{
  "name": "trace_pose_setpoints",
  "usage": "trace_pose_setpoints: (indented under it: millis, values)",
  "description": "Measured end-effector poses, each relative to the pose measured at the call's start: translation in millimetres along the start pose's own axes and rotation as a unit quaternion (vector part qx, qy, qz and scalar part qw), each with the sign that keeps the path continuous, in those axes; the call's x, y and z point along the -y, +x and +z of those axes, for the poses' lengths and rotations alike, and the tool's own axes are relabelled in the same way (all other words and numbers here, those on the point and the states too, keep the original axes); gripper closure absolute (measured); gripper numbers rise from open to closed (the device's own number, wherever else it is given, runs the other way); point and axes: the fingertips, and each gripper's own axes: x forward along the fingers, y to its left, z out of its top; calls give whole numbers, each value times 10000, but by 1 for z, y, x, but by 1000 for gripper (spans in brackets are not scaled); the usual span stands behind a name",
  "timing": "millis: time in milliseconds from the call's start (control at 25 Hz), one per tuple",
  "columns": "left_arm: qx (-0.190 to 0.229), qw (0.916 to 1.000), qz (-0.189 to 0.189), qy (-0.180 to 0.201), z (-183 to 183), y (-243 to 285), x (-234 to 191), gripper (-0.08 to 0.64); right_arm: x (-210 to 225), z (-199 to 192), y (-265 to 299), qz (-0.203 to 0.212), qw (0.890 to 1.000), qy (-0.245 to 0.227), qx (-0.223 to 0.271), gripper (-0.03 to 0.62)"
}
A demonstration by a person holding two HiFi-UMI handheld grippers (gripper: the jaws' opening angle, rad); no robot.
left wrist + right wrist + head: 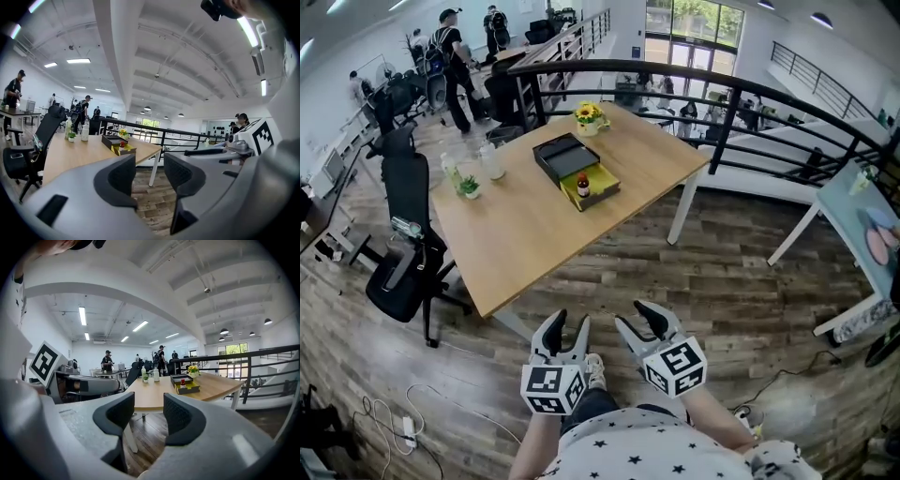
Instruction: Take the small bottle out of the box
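A small dark bottle with a red cap (583, 186) stands upright in an open box with a yellow lining (598, 190) on the wooden table (534, 239). The box's black lid (563, 156) lies just behind it. Both grippers hang over the floor well short of the table's near edge. My left gripper (572, 323) and my right gripper (636, 317) are open with nothing between their fingers. Far ahead in the left gripper view are the bottle (123, 145) and the left gripper (149, 176). The right gripper view shows the bottle (183, 381) beyond the right gripper (149, 416).
A pot of yellow flowers (589, 116), two pale bottles and a small plant (470, 186) share the table. A black office chair (408, 244) stands at its left side. A black railing (722, 103) curves behind it. Cables (408, 427) lie on the floor. People stand far back.
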Motion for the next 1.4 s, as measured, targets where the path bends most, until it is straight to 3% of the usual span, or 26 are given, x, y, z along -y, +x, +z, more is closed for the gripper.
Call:
trace_pose_setpoints:
  millis: [600,1400]
  values:
    - [-135,9994,-316,99,51,121,-87,371,72,47,123,-330,9993,158,-3,394]
    - [-158,9988,-466,33,78,215,-178,371,126,73,240,-632,9975,302,28,394]
